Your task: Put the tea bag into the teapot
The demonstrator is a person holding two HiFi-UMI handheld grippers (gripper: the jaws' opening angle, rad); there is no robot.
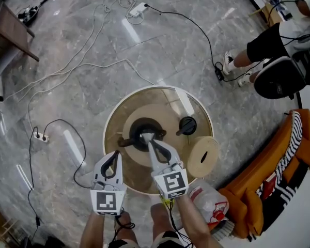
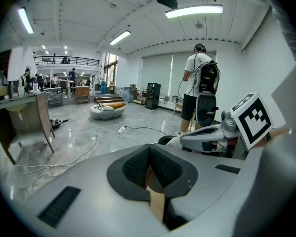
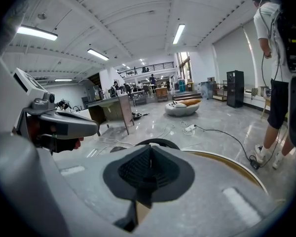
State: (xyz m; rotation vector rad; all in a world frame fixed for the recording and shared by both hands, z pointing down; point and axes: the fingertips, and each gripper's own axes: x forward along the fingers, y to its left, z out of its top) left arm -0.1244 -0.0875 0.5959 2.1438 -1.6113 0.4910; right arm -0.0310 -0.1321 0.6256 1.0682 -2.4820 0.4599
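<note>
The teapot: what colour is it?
The teapot is black, best seen in the head view.

The left gripper (image 1: 115, 155) and right gripper (image 1: 147, 137) are grey, with black-and-white marker cubes (image 1: 107, 202).

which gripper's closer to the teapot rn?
Right. The right gripper has its tips over the teapot opening. The left gripper is held back by the near-left rim of the table, apart from the pot.
</note>
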